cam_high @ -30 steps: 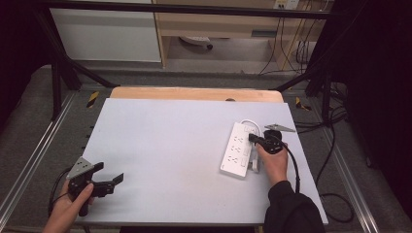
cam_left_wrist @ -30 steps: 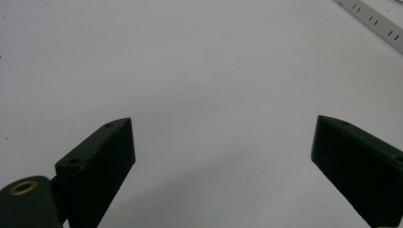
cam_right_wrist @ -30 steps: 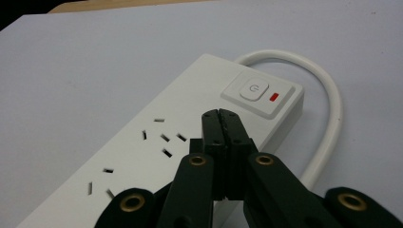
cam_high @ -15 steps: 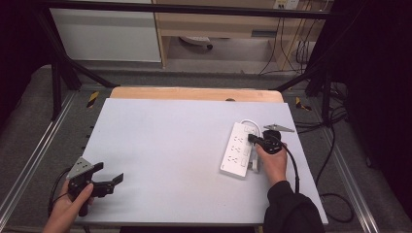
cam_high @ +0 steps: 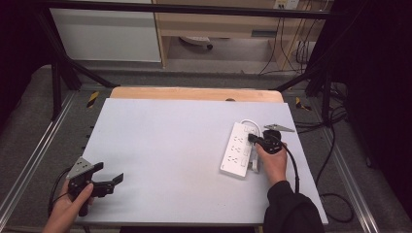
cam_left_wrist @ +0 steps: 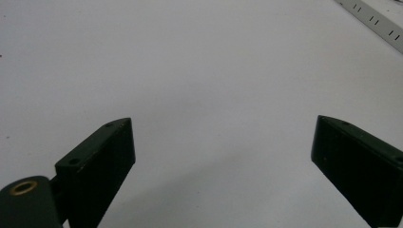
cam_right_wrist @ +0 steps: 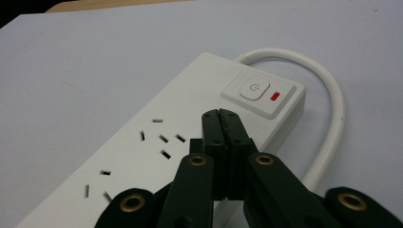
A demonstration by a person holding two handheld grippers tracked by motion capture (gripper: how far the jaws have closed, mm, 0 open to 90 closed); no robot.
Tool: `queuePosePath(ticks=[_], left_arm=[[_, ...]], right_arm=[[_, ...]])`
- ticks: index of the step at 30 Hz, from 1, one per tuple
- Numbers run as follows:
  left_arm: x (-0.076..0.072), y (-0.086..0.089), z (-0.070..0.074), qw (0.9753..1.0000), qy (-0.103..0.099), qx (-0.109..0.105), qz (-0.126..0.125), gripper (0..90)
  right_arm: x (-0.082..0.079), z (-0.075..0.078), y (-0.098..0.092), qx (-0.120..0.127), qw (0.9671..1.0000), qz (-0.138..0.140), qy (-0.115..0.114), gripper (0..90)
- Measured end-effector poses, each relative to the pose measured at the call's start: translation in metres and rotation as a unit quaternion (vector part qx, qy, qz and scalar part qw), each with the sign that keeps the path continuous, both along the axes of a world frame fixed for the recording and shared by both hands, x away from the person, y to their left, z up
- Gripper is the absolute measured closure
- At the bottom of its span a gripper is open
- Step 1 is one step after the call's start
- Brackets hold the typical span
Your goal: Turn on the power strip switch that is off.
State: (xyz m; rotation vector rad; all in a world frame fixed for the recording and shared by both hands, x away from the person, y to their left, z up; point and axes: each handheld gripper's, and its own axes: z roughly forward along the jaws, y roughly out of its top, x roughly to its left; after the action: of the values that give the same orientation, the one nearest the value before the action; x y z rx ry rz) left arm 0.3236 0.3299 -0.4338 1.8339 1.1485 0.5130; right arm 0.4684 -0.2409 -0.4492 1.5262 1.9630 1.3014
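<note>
High view looks forward and down over the whole desk, left gripper view skims low across it from the near-left corner, right gripper view sits close over the power strip, which all three views catch.

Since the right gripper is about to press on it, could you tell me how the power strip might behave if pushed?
The power strip looks rigid and flat, so it should slide on the smooth table rather than tip. Its stiff white cable loops behind and may resist or swing it. The shut right gripper hovers near the button.
</note>
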Motion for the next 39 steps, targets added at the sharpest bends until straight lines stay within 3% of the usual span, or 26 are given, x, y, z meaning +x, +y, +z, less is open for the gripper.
queuePosePath(ticks=[18, 28, 39], left_arm=[[0.000, 0.000, 0.000, 1.0000, -0.002, -0.001, 0.002, 7.4], [0.000, 0.001, 0.000, 1.0000, -0.001, -0.001, 0.001, 7.4], [0.000, 0.000, 0.000, 1.0000, -0.001, 0.000, 0.002, 7.4]], right_arm=[[0.000, 0.001, 0.000, -0.003, 1.0000, -0.003, -0.001, 90.0], [-0.002, 0.006, 0.000, -0.001, 0.9999, -0.003, -0.014, 89.9], [-0.004, 0.010, -0.001, -0.001, 0.9997, -0.006, -0.023, 83.6]])
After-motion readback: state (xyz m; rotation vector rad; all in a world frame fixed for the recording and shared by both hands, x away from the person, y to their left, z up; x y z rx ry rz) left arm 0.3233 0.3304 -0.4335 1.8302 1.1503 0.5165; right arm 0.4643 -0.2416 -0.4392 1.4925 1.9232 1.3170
